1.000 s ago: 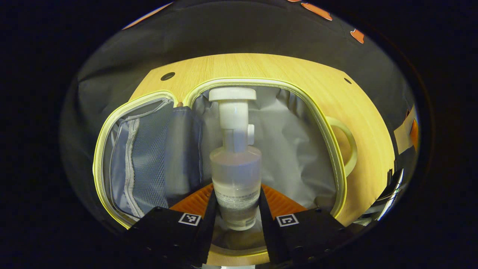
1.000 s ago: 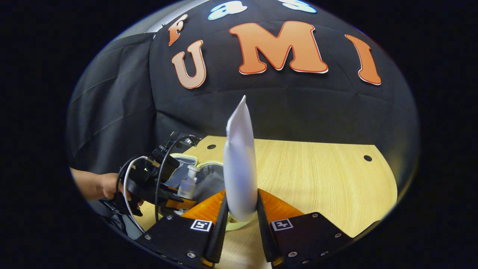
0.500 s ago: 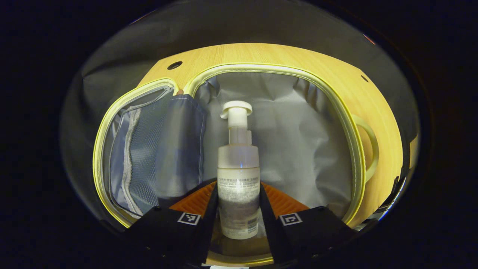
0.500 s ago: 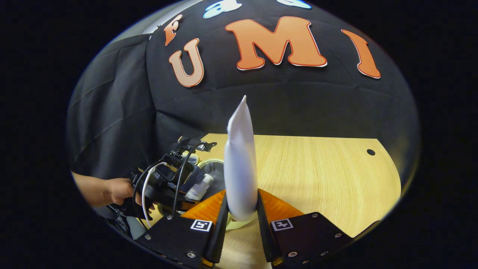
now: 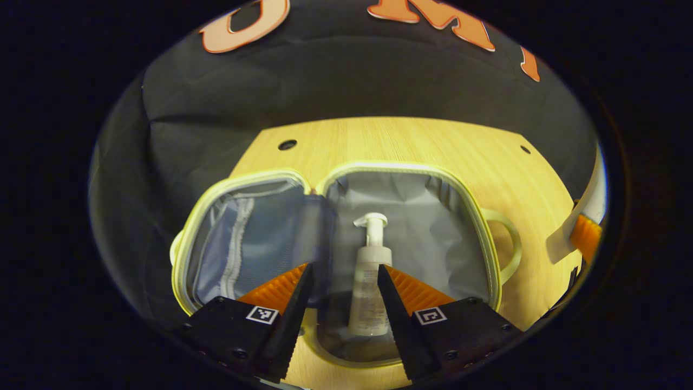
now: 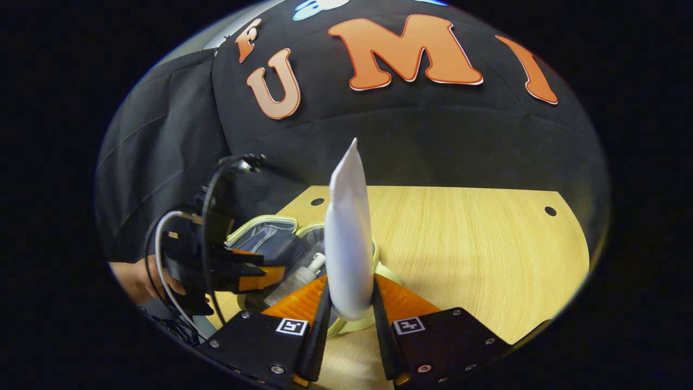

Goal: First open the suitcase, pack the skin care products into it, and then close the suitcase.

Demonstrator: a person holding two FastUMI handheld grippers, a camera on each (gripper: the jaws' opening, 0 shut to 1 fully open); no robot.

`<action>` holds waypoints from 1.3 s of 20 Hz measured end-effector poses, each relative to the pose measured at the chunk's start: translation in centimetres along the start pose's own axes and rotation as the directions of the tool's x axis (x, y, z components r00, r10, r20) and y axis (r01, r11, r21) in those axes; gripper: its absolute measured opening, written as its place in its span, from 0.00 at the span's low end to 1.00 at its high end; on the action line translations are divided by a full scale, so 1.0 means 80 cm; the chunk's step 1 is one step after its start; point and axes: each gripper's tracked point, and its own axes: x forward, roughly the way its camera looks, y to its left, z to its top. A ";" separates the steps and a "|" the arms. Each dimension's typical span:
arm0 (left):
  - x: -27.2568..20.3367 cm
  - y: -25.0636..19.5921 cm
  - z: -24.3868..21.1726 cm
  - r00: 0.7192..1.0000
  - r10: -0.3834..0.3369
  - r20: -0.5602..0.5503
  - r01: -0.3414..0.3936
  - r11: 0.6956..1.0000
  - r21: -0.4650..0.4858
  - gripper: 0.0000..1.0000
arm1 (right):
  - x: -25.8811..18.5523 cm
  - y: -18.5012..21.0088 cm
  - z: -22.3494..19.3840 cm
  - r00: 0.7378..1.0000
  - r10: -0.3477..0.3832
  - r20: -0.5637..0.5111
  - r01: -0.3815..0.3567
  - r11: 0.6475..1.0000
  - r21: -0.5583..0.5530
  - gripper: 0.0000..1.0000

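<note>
The small yellow-rimmed suitcase (image 5: 490,254) lies open on the wooden table, its mesh-pocket lid (image 5: 243,244) folded out to the left. A frosted pump bottle (image 5: 370,281) lies on the grey lining of the main half. My left gripper (image 5: 345,271) hovers above it, open, holding nothing. My right gripper (image 6: 349,292) is shut on a white tube (image 6: 348,233) that points upward, just right of the suitcase (image 6: 260,230). In the right gripper view the left gripper (image 6: 254,271) hangs over the case, with the bottle (image 6: 298,279) below it.
The suitcase's loop handle (image 5: 506,254) sticks out on its right side. Bare wooden table (image 6: 476,254) stretches to the right and back, with small holes near its far edge. A hand (image 6: 135,279) holds the left gripper. Black cloth walls surround the table.
My left gripper has let go of the pump bottle, which now lies in the suitcase, and has risen and pulled back. The right gripper still holds the tube, barely moved.
</note>
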 end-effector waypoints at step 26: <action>-0.101 0.301 -0.021 0.920 0.349 0.177 -0.300 0.919 -0.255 0.76 | 0.113 0.068 -0.126 0.926 0.028 -0.377 0.066 0.970 0.234 0.43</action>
